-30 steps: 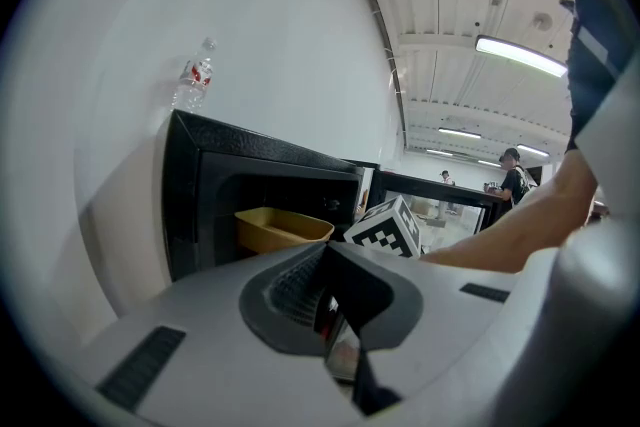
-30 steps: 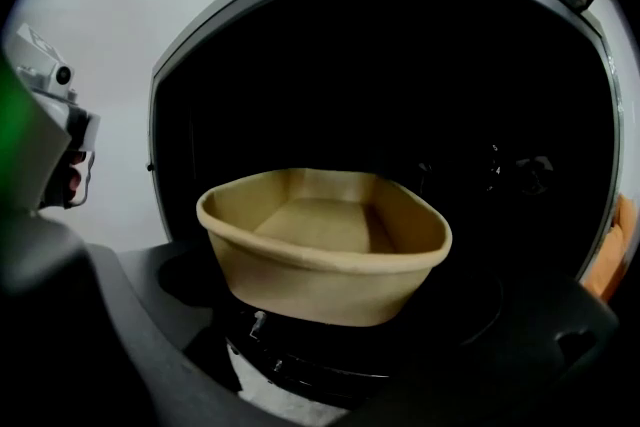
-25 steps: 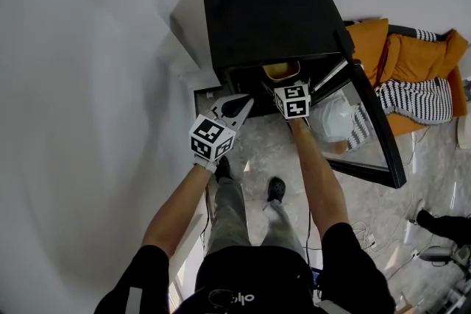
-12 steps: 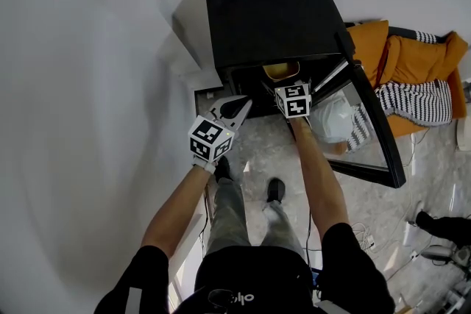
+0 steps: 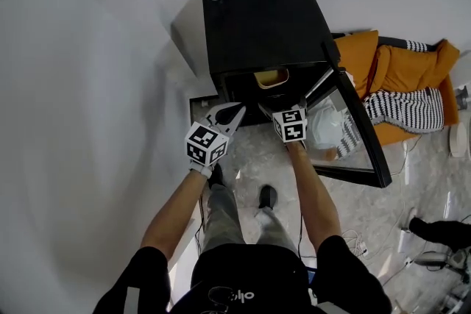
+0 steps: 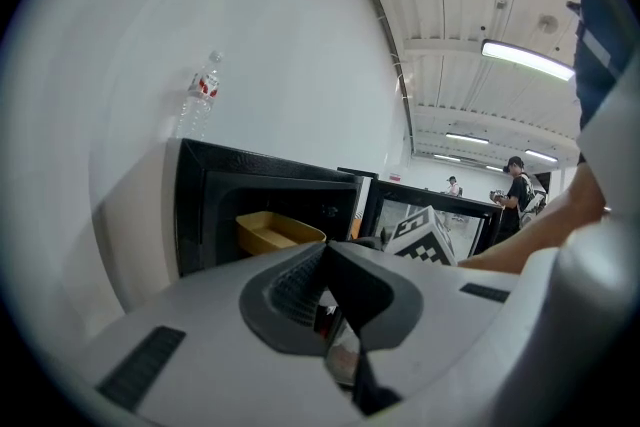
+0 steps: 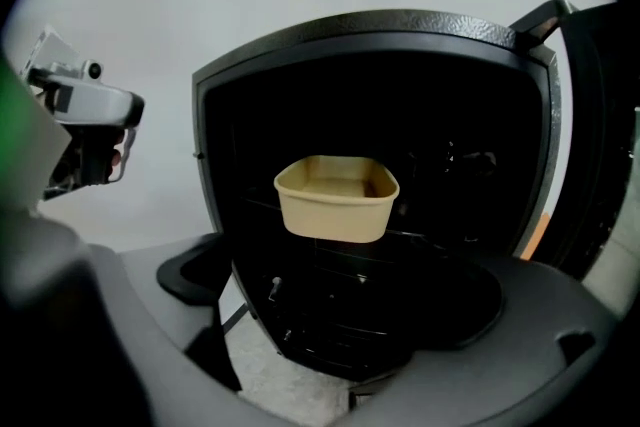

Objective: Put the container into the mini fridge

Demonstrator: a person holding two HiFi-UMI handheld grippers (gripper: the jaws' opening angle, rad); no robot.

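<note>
Head view shows mini fridge (image 5: 265,18) standing on marbled floor (image 5: 254,158).

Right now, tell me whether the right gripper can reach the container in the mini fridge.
Probably yes. The mini fridge door stands wide open, the container sits straight ahead of the right gripper, whose jaws are apart and empty, and nothing shows between them.

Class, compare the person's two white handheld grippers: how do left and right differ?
Left white gripper: jaws shut; right white gripper: jaws wide apart. Right squarely faces the tan container inside the black mini fridge; left aims at it obliquely from the side. Both hold nothing.
</note>
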